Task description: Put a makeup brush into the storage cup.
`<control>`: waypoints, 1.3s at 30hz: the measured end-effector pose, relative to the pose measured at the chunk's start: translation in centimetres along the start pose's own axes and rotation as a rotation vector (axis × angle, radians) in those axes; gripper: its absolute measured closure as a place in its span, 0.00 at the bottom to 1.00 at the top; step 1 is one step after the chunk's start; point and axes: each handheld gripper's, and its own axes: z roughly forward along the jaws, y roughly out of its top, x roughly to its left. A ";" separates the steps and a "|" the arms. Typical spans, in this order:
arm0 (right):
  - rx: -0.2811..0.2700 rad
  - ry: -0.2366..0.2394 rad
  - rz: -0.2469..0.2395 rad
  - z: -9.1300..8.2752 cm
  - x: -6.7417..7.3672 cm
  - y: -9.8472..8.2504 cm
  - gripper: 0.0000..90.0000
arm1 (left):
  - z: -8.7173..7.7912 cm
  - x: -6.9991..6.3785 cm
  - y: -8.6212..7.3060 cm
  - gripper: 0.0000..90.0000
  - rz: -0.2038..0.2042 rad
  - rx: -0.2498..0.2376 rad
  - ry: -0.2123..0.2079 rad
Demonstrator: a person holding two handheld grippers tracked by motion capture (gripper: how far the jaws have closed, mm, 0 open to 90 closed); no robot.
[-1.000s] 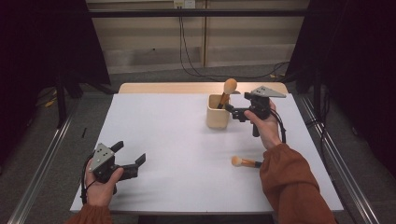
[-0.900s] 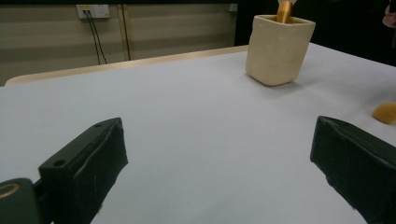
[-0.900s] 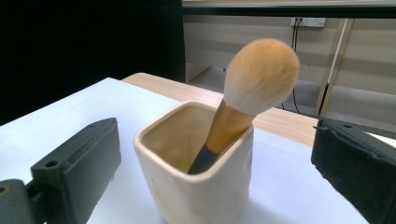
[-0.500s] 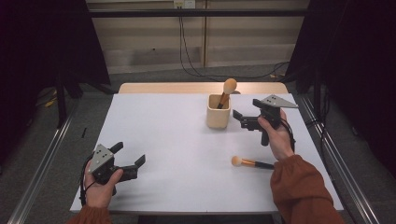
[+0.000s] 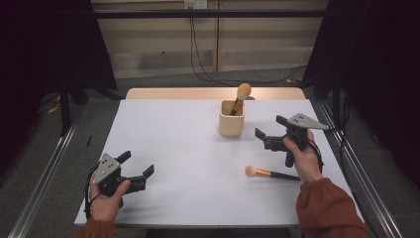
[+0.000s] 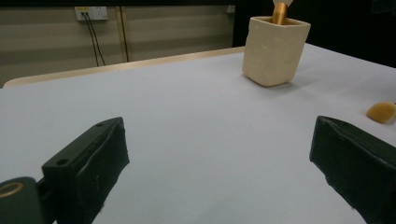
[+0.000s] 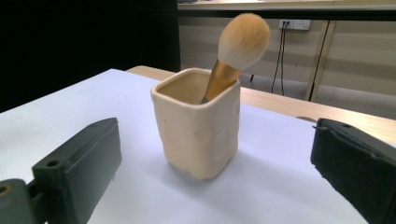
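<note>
A cream square cup (image 5: 232, 118) (image 7: 198, 128) (image 6: 273, 50) stands upright on the white table (image 5: 183, 148). A makeup brush (image 5: 241, 96) (image 7: 236, 51) leans in it, bristles up. A second brush (image 5: 271, 173) lies flat on the table near the right hand, its tip (image 6: 382, 112) at the edge of the left gripper view. My right gripper (image 5: 269, 135) is open and empty, just right of the cup, jaws pointing at it. Near the front left corner, my left gripper (image 5: 136, 167) is open with nothing between its jaws.
A wooden strip (image 5: 213, 93) runs along the table's far edge. Metal rails (image 5: 44, 168) flank both sides on the floor. Cables (image 5: 198, 54) hang down the back wall.
My right gripper has let go of the brush now standing in the cup and drawn back toward the person, away from the cup. The left gripper has stayed put.
</note>
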 end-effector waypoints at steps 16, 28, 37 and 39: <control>0.027 -0.015 -0.013 -3.5 0.3 -1.8 0.02 | -0.4 0.1 -0.2 0.04 -0.007 0.002 0.014; 0.043 -0.036 0.001 -6.3 0.3 -4.3 0.01 | -0.9 -0.5 -0.2 0.04 -0.006 0.007 0.006; 0.040 -0.031 0.004 -8.6 0.3 -5.2 0.01 | -1.4 -0.9 -0.2 0.04 0.002 0.008 0.005; 0.034 -0.037 0.011 -9.2 0.2 -5.4 0.01 | -1.4 -0.9 -0.3 0.04 -0.004 0.010 0.005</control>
